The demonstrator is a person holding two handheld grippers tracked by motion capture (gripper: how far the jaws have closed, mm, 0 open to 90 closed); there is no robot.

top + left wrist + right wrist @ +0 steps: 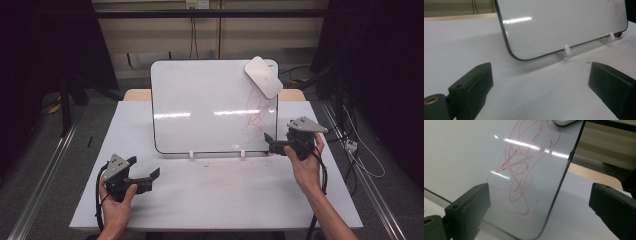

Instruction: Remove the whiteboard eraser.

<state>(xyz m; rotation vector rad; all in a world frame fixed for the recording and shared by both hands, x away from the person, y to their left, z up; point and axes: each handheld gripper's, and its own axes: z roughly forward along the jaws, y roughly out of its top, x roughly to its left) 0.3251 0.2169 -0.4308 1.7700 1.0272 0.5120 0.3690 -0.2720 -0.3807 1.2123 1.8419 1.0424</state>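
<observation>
On the near left of the white bench, the left hand comes in from the bottom edge with the forearm nearly straight ahead, wrapped around the left gripper. That gripper lies low over the bench top and angles toward the right; its jaws stand wide apart with nothing between them.

At the middle of the bench a whiteboard stands tilted back on two small white feet. A red scribble covers its lower right part, and a white eraser sits slantwise on its upper right corner.

At the right, the right hand reaches up from the lower right, wrist bent inward, holding the right gripper raised above the bench just beside the board's lower right corner. Its jaws point left toward the scribble and are spread apart, empty.
</observation>
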